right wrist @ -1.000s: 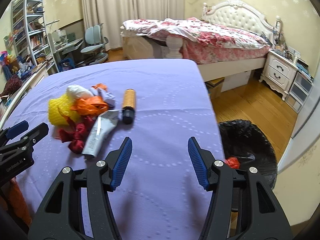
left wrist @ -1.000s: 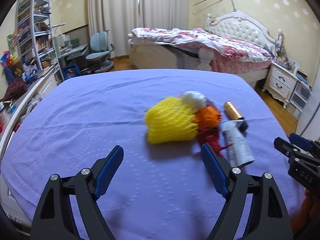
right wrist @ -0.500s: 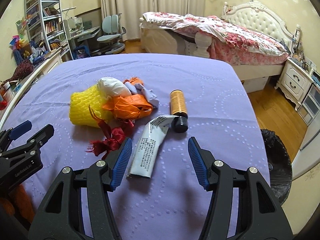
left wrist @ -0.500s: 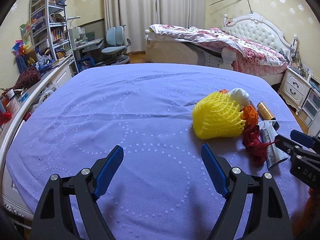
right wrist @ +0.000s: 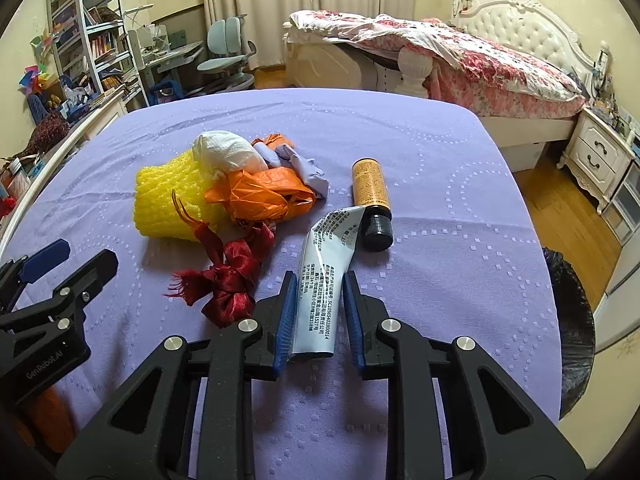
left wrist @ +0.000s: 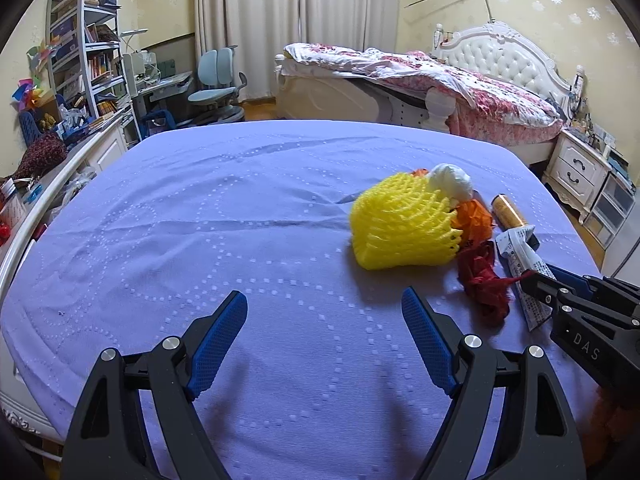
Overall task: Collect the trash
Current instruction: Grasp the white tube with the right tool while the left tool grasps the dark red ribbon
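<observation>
— While the left gripper [left wrist: 322,330] hangs with its jaws wide apart over bare purple sheet [left wrist: 224,216], what lies nearest it?

— Nothing sits between its fingers. The yellow foam net [left wrist: 402,228] is ahead and to its right, and the rest of the pile lies further right again, closer to the other hand.

— And the right gripper [right wrist: 319,312]?

— Its jaws have just been closing, and the squeezed white tube [right wrist: 322,284] is between them. The left pad looks to be touching the tube; on the right a thin strip of sheet seems to show, so I judge the grip nearly made, not firm. The tube's long axis runs straight away from that gripper, along its fingers, with the flat crimped end far off, touching the cap of the amber bottle [right wrist: 371,202].

— So which hand takes it?

— The right, plainly. I'd guess a lift is next, then a swing right to the black bin bag [right wrist: 572,320] beside the bed's edge.

— Count, left to right?

— One yellow net, one white paper wad [right wrist: 230,151], one red ribbon bundle [right wrist: 230,280], one orange wrapper [right wrist: 268,192], one pale lilac scrap [right wrist: 304,168], one tube, one bottle, one bin bag.
</observation>
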